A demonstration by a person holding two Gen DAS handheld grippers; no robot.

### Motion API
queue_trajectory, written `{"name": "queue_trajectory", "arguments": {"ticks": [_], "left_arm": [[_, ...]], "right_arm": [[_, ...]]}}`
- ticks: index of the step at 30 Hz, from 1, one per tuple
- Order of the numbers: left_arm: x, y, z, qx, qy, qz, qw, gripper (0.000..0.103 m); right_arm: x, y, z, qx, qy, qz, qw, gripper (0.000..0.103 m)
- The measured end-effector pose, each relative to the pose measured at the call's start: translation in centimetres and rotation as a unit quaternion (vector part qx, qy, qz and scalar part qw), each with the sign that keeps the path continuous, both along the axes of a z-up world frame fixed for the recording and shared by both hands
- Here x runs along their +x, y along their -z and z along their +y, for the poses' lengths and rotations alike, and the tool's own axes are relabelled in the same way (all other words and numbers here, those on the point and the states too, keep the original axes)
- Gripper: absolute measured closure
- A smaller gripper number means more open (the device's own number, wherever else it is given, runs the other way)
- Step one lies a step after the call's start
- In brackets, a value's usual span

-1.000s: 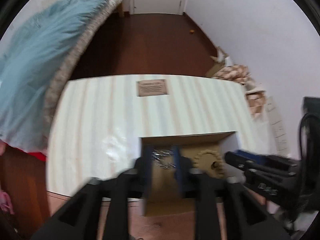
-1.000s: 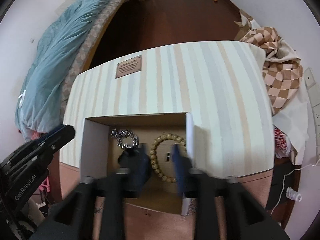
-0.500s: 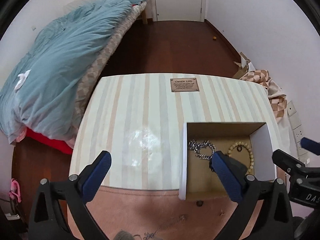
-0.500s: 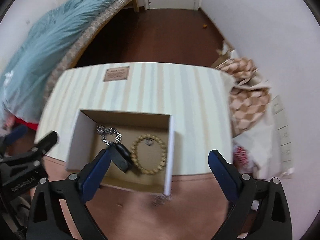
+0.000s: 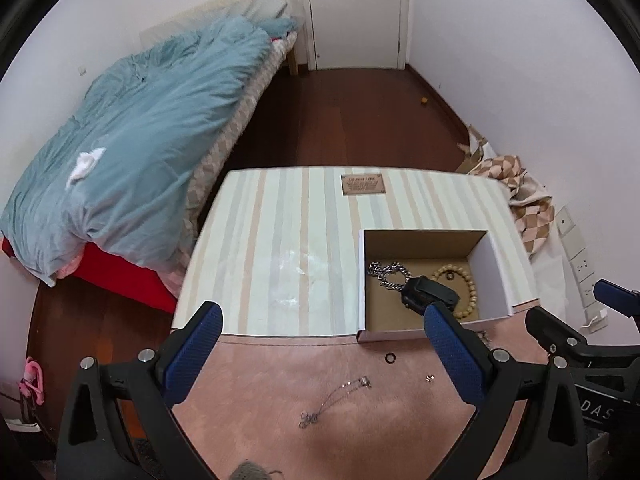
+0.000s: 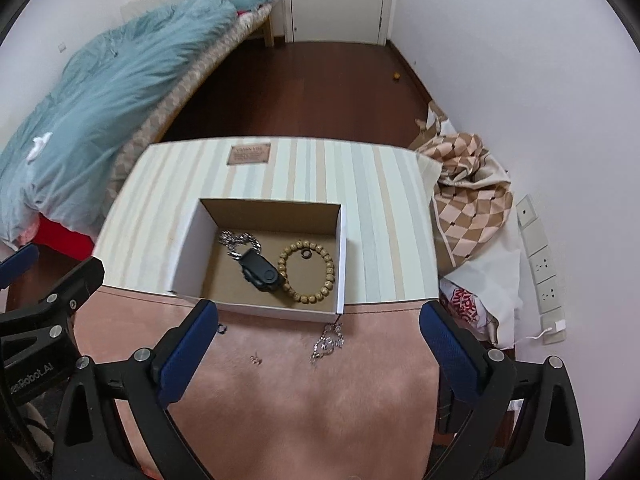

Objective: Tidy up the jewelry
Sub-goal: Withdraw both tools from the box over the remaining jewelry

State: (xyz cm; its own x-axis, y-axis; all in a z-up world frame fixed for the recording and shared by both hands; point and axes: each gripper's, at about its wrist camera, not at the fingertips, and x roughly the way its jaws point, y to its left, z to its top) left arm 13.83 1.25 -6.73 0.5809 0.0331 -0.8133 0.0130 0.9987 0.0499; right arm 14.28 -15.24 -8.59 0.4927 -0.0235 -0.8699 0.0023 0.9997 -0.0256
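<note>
Right wrist: right claw [image 6: 316,350] gapes wide, holding nothing.

Box [image 6: 184,248] walls – seemingly open top.

Pastel-striped tablecloth [image 6: 380,184], teal duvet [image 5: 132,152], tan-checked cloth [image 6: 468,196].

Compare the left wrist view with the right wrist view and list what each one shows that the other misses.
Left only: a thin chain necklace lying on the pink cloth, and a pink item by the floor.
Right only: a silver pendant just in front of the box.
Both: the box holding the bead bracelet, silver chain and black watch; both grippers open.
</note>
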Motion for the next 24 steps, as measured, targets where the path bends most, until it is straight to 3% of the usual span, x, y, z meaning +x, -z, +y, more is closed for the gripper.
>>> {"name": "queue_trajectory", "arguments": {"ticks": [9,14,19,24], "left_arm": [[-4.2,-5.4,0.3,-0.007,0.003,-0.038,0.9993,0.000],[-5.6,-7.1,0.4,-0.009,0.006,-0.051,0.9986,0.000],[-6.0,-7.3,0.8,-0.012,-0.006,-0.043,0.9990,0.000],[-6.4,-4.2,1.5,0.023,-0.031,-0.032,0.9987,0.000]], "right_arm": [[-4.5,-6.7,-0.1,0.004,0.009,-0.057,0.998,0.001],[-6.2,-8.8,0.0,0.012,0.012,-0.070,0.997,0.001],[-6.9,-9.0,-0.3,0.030,0.020,-0.067,0.997,0.001],[-7.4,-6.0,-1.4,0.038,0.039,-0.048,0.997,0.001]]}}
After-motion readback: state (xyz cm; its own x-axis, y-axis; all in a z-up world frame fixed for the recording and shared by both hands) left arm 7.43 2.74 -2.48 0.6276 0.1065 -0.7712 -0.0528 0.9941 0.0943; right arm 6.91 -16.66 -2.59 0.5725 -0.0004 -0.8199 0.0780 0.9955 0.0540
